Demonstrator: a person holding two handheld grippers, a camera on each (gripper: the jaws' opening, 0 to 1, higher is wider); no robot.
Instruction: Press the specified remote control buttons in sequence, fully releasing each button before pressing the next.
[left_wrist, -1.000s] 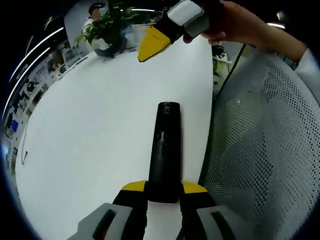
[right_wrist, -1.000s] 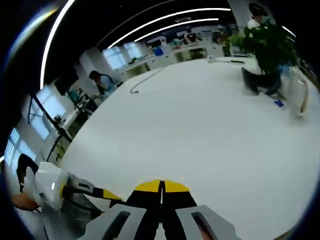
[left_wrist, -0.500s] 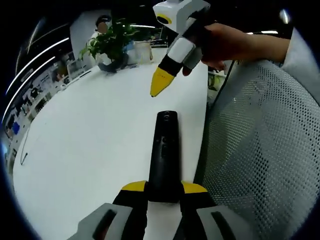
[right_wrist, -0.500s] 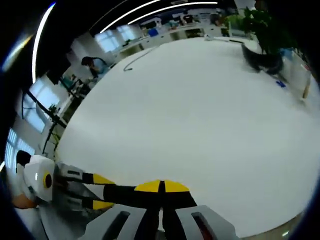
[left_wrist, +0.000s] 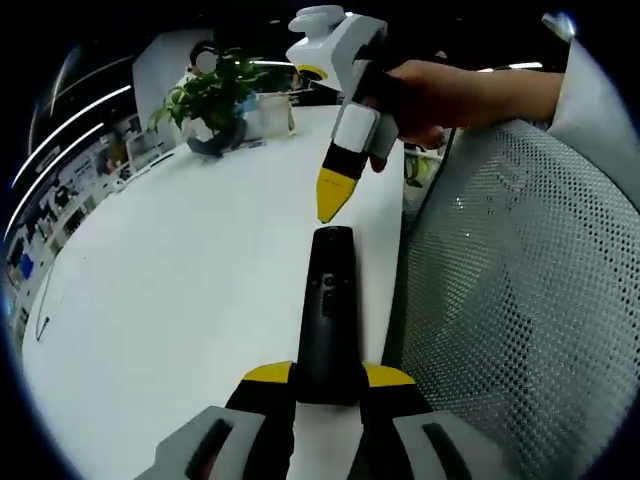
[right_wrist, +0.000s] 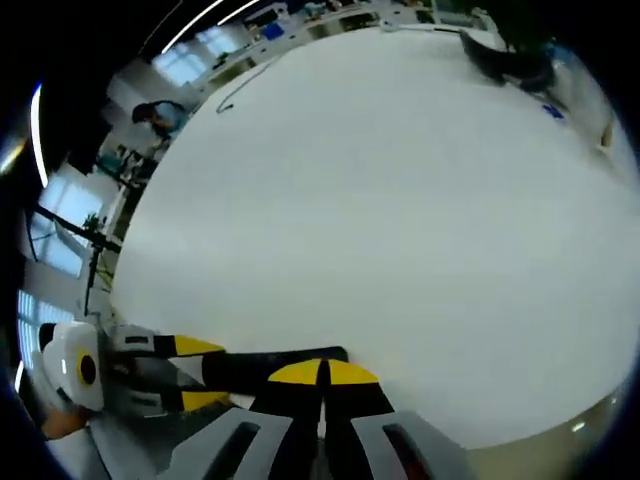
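Observation:
A long black remote control (left_wrist: 328, 310) points away from me above the white table (left_wrist: 180, 280), near its right edge. My left gripper (left_wrist: 328, 376) is shut on the remote's near end, yellow pads on both sides. My right gripper (left_wrist: 332, 203), held by a hand, hangs tip-down just above the remote's far end, jaws together. In the right gripper view, my right gripper (right_wrist: 322, 373) is shut with nothing in it, directly over the remote (right_wrist: 275, 366), which sticks out from the left gripper (right_wrist: 200, 373) at the lower left.
A potted plant (left_wrist: 212, 100) and a clear container (left_wrist: 274, 112) stand at the table's far end. A grey mesh chair back (left_wrist: 510, 300) rises just right of the table edge. A thin dark cable (right_wrist: 240, 85) lies far across the table.
My right gripper has come down and nearer, from far above the table to just over the remote's far end. The remote stays held in the left gripper.

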